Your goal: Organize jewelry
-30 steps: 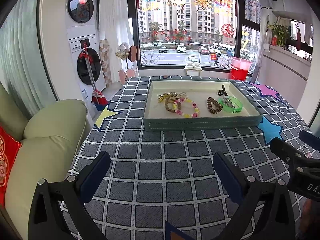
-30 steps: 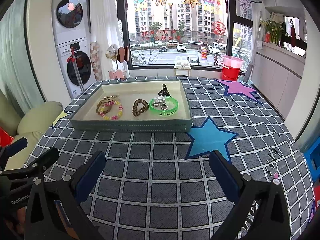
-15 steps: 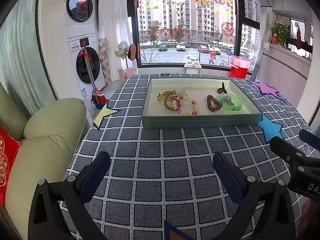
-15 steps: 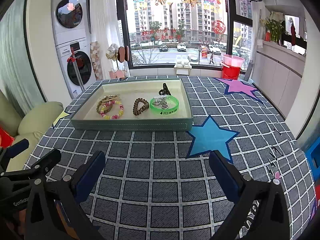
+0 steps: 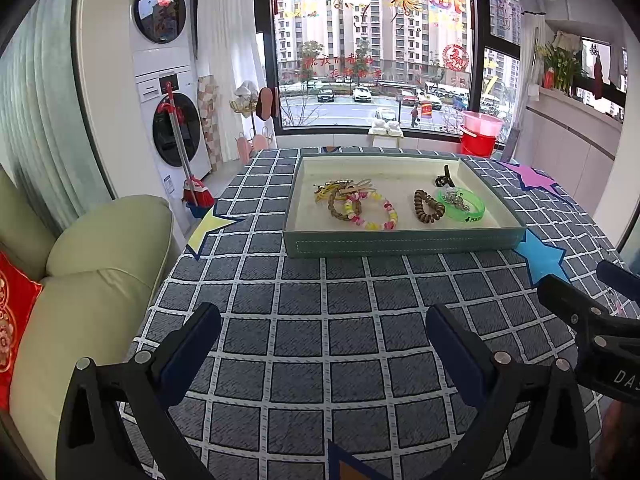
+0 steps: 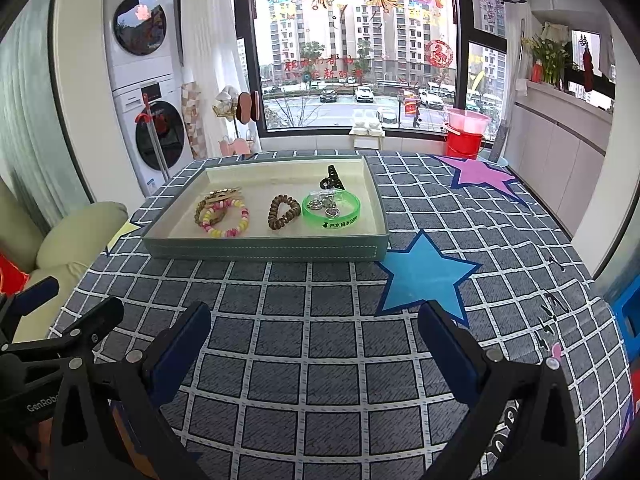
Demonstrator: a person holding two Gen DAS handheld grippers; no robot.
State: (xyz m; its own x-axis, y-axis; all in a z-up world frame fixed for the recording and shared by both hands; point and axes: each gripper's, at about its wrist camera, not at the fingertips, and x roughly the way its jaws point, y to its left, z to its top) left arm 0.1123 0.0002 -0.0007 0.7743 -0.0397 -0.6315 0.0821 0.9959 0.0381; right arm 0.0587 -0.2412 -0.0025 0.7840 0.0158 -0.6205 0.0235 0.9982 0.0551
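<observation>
Both the left hand-held gripper (image 5: 322,344) and right hand-held gripper (image 6: 314,338) hover spread and empty over the checked counter (image 6: 320,320), well short of the grey-green rectangular jewelry tray (image 6: 264,250).

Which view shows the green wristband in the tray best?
The right wrist view: the green wristband appears larger there, with its dark printed lettering facing the camera and the small metal charms inside it distinct. The left wrist view shows the wristband smaller, at the tray's right end, its print barely legible.
</observation>
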